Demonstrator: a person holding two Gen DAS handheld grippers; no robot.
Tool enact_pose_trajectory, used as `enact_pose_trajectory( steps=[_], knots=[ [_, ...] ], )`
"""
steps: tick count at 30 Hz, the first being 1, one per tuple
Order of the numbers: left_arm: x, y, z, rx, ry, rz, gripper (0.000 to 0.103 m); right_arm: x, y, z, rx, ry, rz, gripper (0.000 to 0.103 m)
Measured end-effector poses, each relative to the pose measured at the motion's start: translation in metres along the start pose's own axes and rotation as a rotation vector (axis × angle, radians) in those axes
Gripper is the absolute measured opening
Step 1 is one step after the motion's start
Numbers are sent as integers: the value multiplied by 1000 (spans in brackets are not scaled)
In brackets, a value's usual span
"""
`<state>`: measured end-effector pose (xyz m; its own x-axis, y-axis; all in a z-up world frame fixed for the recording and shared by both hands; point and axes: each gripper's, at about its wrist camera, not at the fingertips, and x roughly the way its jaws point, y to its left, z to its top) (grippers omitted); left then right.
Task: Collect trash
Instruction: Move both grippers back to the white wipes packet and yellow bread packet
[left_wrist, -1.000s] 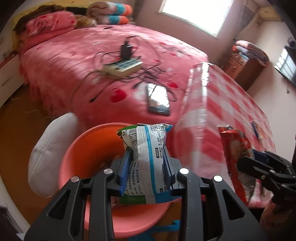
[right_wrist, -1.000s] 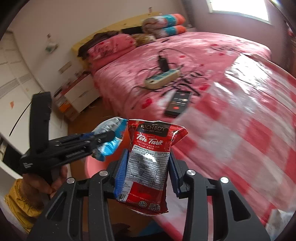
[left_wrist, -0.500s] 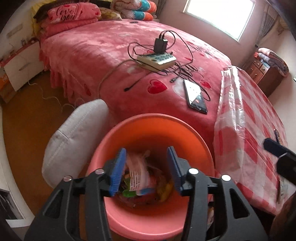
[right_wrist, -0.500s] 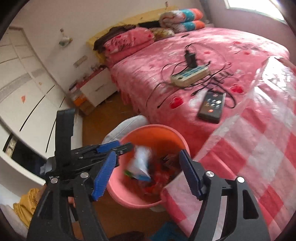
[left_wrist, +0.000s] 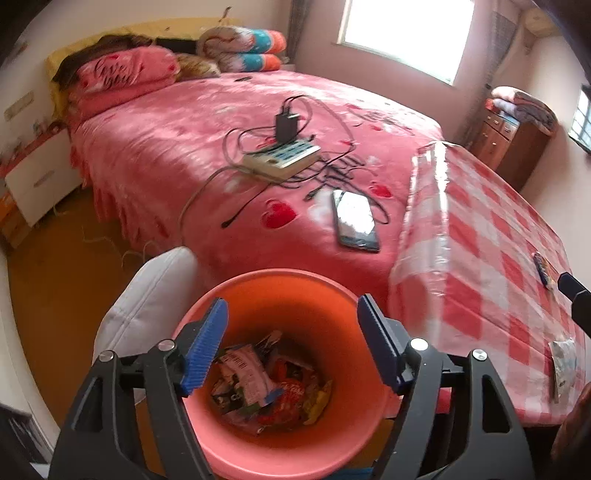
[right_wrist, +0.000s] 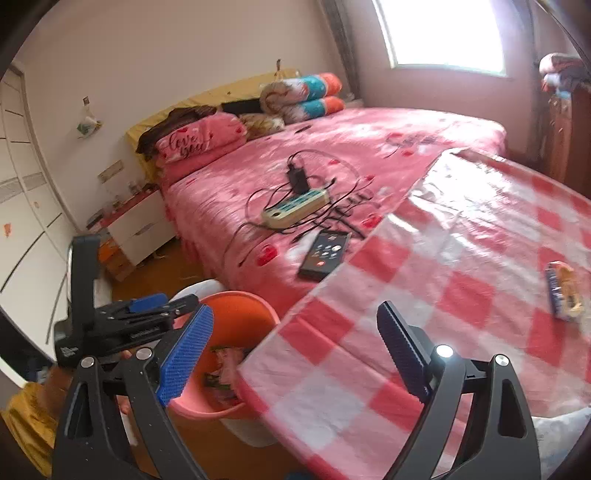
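Fingers (left_wrist: 205, 347) of the left gripper (left_wrist: 291, 345), blue-padded on black frames, apart and opening wider, nothing between them. Directly below, round orange plastic bucket (left_wrist: 325, 295), holding a heap of crumpled snack wrappers (left_wrist: 266, 384) at its bottom. Beside the bucket's left rim, white cushioned stool (left_wrist: 147, 295).

Right gripper (right_wrist: 295, 350) likewise spread and still widening, empty, poised over the near edge of the table under a red-and-white checked plastic cloth (right_wrist: 461, 295), bucket (right_wrist: 240, 306) just left of that edge. Further right on the cloth, small blue-and-yellow snack packet (right_wrist: 563, 295), lying flat, well apart from the bucket. In the left wrist view, a pale flat packet (left_wrist: 563, 363) near the cloth's right edge; a second small item beyond it, too small to tell.

Beyond the bucket, pink heart-patterned bedspread (left_wrist: 221, 147), with a black smartphone (left_wrist: 354, 221) near its foot. Behind the phone, cream power strip (left_wrist: 282, 158) with a black charger plugged in and tangled cables around it. Farthest, pink pillows (left_wrist: 122, 77) and rolled colourful blankets (left_wrist: 243, 48) at the headboard.
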<state>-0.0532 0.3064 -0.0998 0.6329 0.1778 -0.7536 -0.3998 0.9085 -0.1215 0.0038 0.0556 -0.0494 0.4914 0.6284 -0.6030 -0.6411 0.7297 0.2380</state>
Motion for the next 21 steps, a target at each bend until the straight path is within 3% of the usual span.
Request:
enact_pose_trajectory(
  steps=[10, 21],
  knots=[
    [-14, -65, 8, 132, -44, -53, 78, -28, -23, -14, -4, -85, -90, 92],
    [-18, -130, 6, 243, -42, -100, 78, -63, -73, -29, 92, -154, -156, 92]
  ],
)
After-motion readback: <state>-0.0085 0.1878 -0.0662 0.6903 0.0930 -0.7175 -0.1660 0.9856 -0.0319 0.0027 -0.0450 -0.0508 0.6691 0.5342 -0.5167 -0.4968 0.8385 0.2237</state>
